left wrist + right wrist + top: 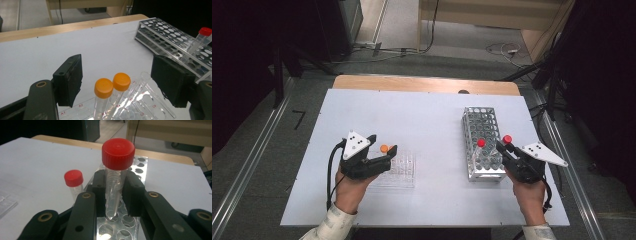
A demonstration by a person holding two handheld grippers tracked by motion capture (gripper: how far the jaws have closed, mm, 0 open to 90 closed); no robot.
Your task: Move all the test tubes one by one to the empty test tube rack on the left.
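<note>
Now the right tongs squeeze a red-capped tube above the metal rack, next carrying it across, while the left tongs wait open.

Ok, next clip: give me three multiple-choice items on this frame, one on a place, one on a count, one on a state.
1. Where is the metal rack?
A. right of the clear rack
B. left of it
C. on the floor

2. How many orange-capped tubes stand between the left gripper jaws?
A. one
B. two
C. four

3. The right gripper is:
A. open, nothing in it
B. shut on the red-capped tube
C. lying on the table

Key: 1 A, high view shows it rightward; 2 B, two orange caps; 3 B, pads clamp the tube.
</note>
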